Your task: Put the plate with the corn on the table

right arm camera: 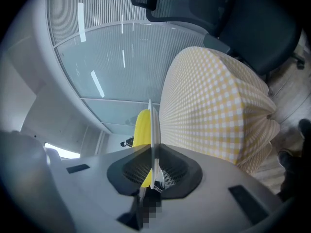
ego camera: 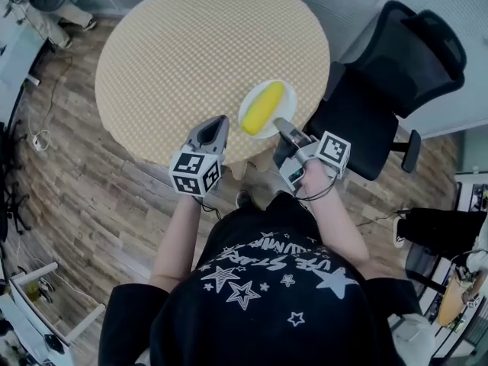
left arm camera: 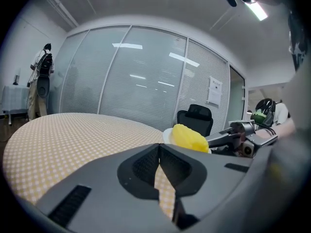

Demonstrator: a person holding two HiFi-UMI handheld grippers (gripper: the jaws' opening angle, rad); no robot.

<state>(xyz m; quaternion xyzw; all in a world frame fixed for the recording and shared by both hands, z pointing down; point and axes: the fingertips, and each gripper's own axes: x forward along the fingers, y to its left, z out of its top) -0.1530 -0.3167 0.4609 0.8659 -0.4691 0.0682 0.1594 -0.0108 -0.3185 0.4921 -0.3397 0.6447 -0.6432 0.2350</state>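
While over checked cloth (ego camera: 191, 52), thin round plate (ego camera: 285, 111) (knobbly yellow corn (ego camera: 263, 107))

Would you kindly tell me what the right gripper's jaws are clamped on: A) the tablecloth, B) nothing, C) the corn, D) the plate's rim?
D: the right gripper has its jaws shut on the thin white rim of the plate, which carries the corn.
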